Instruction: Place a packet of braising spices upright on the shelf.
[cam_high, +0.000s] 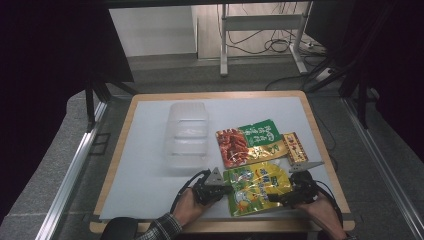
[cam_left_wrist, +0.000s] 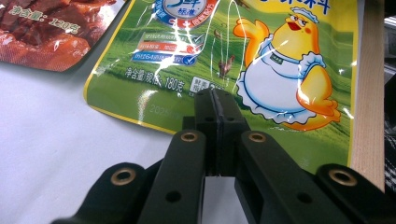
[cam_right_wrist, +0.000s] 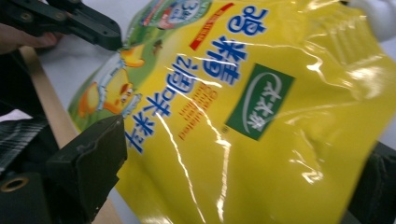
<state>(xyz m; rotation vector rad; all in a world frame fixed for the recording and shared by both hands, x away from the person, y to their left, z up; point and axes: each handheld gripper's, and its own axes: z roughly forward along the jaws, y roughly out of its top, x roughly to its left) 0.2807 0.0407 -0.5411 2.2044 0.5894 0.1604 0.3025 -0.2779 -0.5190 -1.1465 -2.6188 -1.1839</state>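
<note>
Left tool (cam_left_wrist: 215, 109) clamping pouch (cam_left_wrist: 243, 70), edge seemingly hidden

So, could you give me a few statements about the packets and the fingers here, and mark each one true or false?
1. The left gripper has its fingers closed on the edge of the yellow-green chicken pouch. True.
2. The clear plastic container holds the red snack packet. False: the packet lies on the table beside it.
3. The right gripper is at the pouch's right side. True.
4. The pouch shows a cartoon cow. False: a chicken in an apron.
</note>
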